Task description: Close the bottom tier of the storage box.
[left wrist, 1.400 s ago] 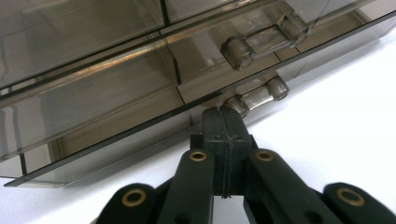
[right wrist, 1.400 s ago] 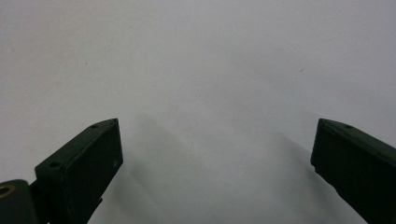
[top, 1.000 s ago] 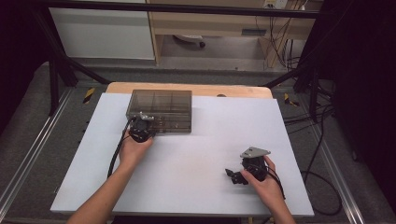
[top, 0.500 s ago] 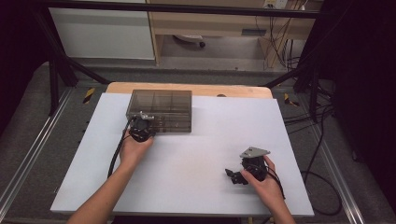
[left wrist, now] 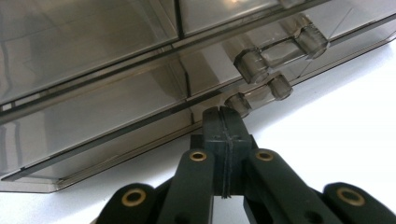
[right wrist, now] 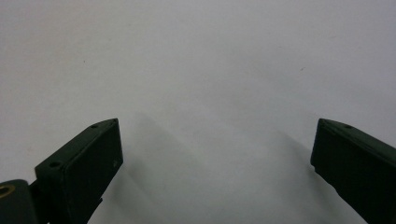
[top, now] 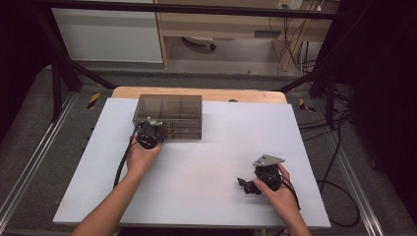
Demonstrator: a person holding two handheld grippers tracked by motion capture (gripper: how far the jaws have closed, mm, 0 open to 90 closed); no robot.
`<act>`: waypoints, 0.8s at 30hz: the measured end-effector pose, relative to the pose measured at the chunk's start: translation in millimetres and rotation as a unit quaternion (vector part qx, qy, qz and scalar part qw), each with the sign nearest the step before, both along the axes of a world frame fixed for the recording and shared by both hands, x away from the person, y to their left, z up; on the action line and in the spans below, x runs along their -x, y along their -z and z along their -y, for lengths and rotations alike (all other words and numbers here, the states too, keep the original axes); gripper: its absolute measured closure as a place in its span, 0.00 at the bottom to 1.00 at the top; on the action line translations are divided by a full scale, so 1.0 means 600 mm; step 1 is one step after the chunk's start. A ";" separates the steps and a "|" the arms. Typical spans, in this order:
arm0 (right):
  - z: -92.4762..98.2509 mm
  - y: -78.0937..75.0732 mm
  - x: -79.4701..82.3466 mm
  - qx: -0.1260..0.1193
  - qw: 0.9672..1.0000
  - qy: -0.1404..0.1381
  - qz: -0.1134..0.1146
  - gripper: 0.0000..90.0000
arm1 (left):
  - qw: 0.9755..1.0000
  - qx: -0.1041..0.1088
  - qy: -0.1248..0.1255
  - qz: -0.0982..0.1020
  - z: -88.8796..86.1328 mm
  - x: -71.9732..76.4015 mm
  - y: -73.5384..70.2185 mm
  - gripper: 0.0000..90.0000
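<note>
2 tools are keeping exactly where they were a second ago. The left tool is staying pinched shut on nothing, its tip nosing a clear drawer handle on the smoky plastic box, upper left of the surface. The right tool is resting wide open, lower right. Judging by this, the drawer is not yet opening.

Left gripper is held forward on an extended left forearm, its jaws pressed fully together. Right gripper is held low in the right hand, jaws spread wide apart.
</note>
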State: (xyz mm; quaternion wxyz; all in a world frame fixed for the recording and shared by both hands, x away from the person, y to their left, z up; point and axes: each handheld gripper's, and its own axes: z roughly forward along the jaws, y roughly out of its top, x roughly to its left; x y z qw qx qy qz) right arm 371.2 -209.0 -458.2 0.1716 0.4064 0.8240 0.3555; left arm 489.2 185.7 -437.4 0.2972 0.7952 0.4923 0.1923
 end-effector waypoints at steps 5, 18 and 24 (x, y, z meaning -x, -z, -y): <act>0.001 0.000 0.000 0.000 1.000 0.000 0.000 0.03 | 1.000 -0.007 0.002 0.004 0.001 0.001 0.002 1.00; -0.001 0.004 -0.003 0.005 1.000 -0.003 -0.003 0.03 | 0.999 0.003 0.024 0.024 0.003 0.046 -0.016 1.00; 0.000 0.002 -0.001 0.003 1.000 -0.006 0.000 0.03 | 0.998 0.006 0.029 0.059 0.001 0.072 -0.028 1.00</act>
